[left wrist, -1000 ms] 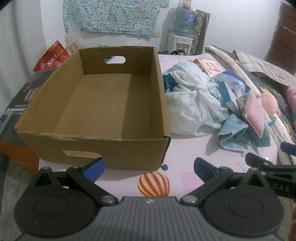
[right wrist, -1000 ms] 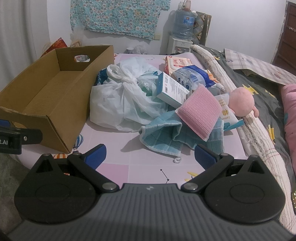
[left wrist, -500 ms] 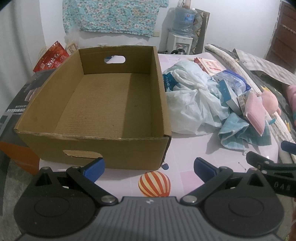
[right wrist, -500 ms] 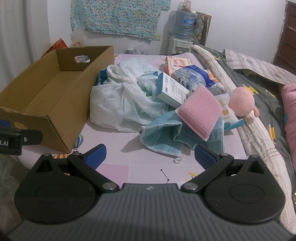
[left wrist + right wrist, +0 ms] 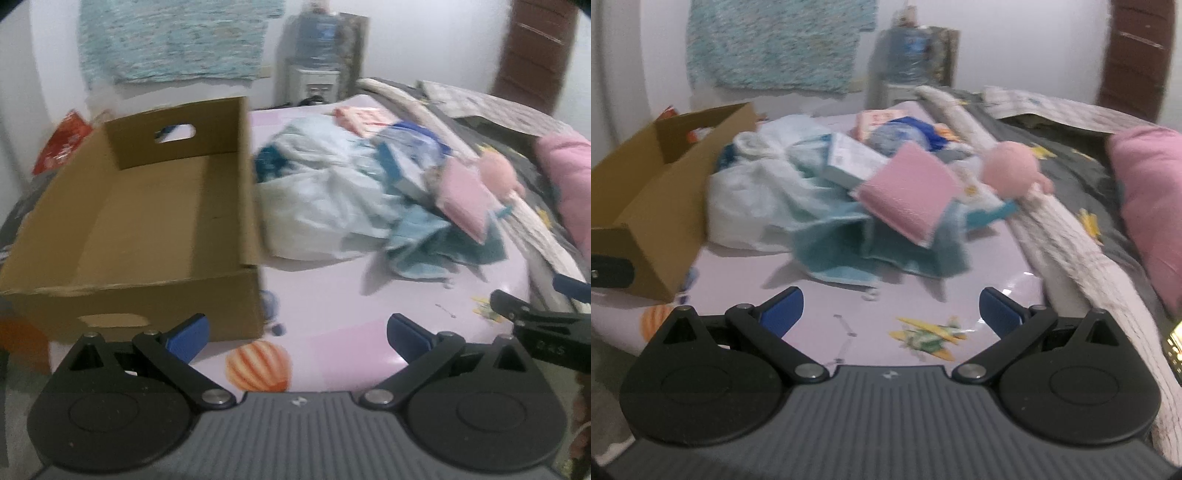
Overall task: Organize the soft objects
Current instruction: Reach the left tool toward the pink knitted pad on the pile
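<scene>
An empty cardboard box (image 5: 140, 221) stands at the left of the pink table (image 5: 332, 310). Right of it lies a pile: a white plastic bag (image 5: 757, 199), a teal towel (image 5: 849, 254), a pink pad (image 5: 908, 192), a pink plush toy (image 5: 1012, 170) and a small white-blue carton (image 5: 849, 158). My left gripper (image 5: 295, 332) is open and empty near the box's front corner. My right gripper (image 5: 890, 310) is open and empty over the table's front edge, short of the towel. Both views are blurred.
A bed with a grey cover (image 5: 1052, 155) and a pink pillow (image 5: 1152, 199) lies to the right. A water dispenser (image 5: 908, 66) stands at the back wall. A red snack bag (image 5: 62, 144) sits behind the box. The right gripper's side shows in the left wrist view (image 5: 539, 325).
Both grippers have swung to the right, so the box sits further left and the pile and bed more central. Both views have gone blurry with the motion. Nothing was grasped.
</scene>
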The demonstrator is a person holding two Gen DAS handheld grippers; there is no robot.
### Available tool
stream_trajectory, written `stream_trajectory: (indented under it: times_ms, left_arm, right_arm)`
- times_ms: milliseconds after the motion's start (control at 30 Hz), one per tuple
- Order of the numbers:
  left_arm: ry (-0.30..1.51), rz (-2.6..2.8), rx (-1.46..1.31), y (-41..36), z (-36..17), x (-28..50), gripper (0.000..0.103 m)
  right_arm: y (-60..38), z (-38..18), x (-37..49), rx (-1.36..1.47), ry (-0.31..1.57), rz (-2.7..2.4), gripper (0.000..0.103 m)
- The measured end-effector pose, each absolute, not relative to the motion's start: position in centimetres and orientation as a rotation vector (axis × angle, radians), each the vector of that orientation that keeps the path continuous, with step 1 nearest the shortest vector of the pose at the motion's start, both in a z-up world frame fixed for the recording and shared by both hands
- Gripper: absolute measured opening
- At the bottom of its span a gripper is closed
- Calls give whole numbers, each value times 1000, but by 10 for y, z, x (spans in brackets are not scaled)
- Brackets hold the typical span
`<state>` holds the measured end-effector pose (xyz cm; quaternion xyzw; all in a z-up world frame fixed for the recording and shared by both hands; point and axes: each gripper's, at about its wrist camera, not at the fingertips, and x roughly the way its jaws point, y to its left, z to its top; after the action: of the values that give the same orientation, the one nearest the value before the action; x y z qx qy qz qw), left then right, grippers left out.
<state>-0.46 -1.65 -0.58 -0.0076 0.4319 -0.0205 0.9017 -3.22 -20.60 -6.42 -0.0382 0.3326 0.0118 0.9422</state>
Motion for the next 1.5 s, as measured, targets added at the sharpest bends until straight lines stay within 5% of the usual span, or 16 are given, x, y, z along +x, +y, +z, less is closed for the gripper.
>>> stream_trajectory:
  times_ms: [600, 1333, 1500]
  left_arm:
    - [688, -377, 88, -129, 22, 52, 96]
    - [925, -404, 410, -249, -48, 192, 98]
    - [927, -371, 428, -251, -53, 195, 84]
  right_arm:
    - [-303, -96, -25, 182, 549, -5, 102]
    - [-327, -127, 28, 203, 611, -32, 102]
    - [-331, -132, 32, 213, 626, -34, 102]
